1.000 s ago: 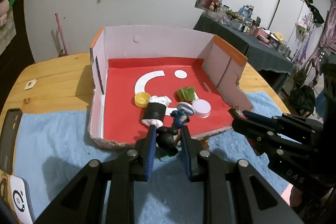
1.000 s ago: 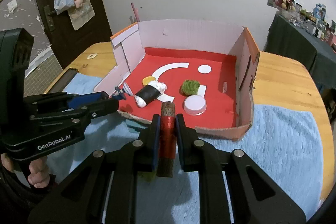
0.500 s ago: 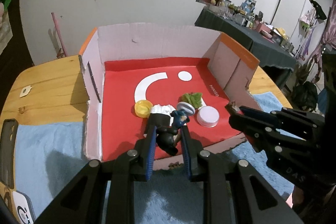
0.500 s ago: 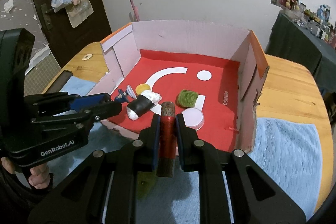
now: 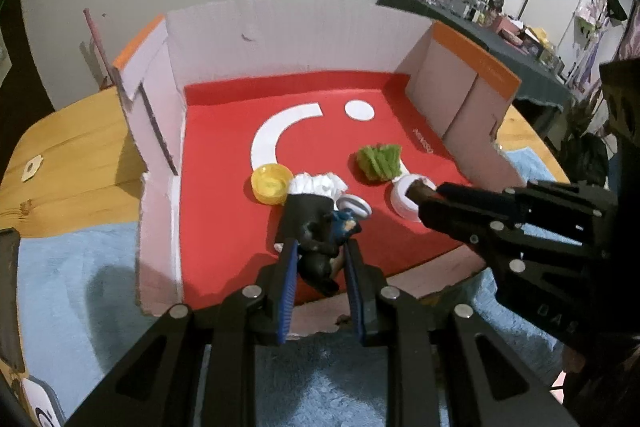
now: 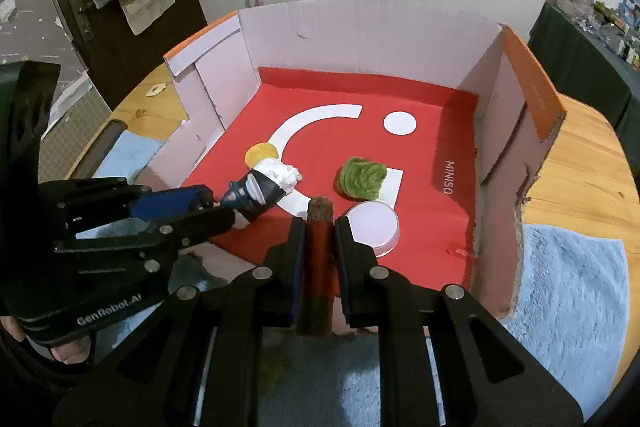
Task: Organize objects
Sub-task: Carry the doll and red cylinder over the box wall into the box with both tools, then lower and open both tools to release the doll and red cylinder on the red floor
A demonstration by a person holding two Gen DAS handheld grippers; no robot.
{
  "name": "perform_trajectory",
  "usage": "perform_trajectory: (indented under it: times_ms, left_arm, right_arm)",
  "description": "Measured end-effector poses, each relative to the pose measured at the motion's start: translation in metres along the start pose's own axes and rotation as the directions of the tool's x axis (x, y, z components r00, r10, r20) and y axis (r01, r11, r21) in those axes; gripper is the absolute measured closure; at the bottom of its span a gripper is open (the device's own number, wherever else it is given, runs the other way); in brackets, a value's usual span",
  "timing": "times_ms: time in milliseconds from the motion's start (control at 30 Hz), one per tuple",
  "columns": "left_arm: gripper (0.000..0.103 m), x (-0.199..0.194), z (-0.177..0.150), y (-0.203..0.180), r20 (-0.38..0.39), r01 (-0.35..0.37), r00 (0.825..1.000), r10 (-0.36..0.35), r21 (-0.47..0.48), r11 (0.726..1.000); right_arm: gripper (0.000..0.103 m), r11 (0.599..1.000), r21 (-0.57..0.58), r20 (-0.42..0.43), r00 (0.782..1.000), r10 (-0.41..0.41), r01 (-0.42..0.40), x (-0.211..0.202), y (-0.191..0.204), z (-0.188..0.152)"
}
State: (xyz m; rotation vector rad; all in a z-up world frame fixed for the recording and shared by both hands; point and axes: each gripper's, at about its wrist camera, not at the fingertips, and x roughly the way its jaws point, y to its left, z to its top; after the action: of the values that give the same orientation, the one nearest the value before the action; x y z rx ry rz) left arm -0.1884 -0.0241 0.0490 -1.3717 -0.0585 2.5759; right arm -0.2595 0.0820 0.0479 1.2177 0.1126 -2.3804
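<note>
Left wrist view has the left gripper (image 5: pixel 322 263) clamped on a small dark figurine (image 5: pixel 320 251), hanging just over the front of the red box (image 5: pixel 224 227). Right next to it the right gripper (image 6: pixel 318 251) is pinched tight on a brown stick (image 6: pixel 318 247) with a red band, tip poking over the box's torn front edge.

If I were doing this, I'd carry both pieces a bit further in before letting go, because that front wall is low and ragged and anything dropped on the lip could roll back onto the blue towel (image 6: pixel 568 287). Lower first, then open slowly, one hand at a time so the grippers don't bump each other.

The figurine sits right above the black-and-white roll (image 5: pixel 308 199), maybe touching it, hard to say with the fisheye. So aim for the bare red floor to the left instead of stacking on top of it. The stick's tip is just beside the white lid (image 6: pixel 374 227) and near the green tuft (image 6: pixel 362 177); the yellow cap (image 5: pixel 270 183) lies just left of the roll. Lots of free room toward the back wall.
</note>
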Motion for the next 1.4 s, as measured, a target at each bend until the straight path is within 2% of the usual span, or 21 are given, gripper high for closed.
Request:
perform_trajectory:
  times_ms: [567,1400]
  left_arm:
    - [0.079,0.014,0.006,0.006,-0.029,0.002,1.000,-0.003,-0.014,1.000]
    - [0.079,0.032,0.016,0.013,-0.032,-0.011,0.999,0.009,-0.042,0.999]
  right_arm:
    - [0.089,1.000,-0.005,-0.087,0.996,0.011,-0.012,0.031,-0.005,0.000]
    - [0.089,0.996,0.056,-0.071,0.996,-0.061,0.065,0.038,-0.034,0.001]
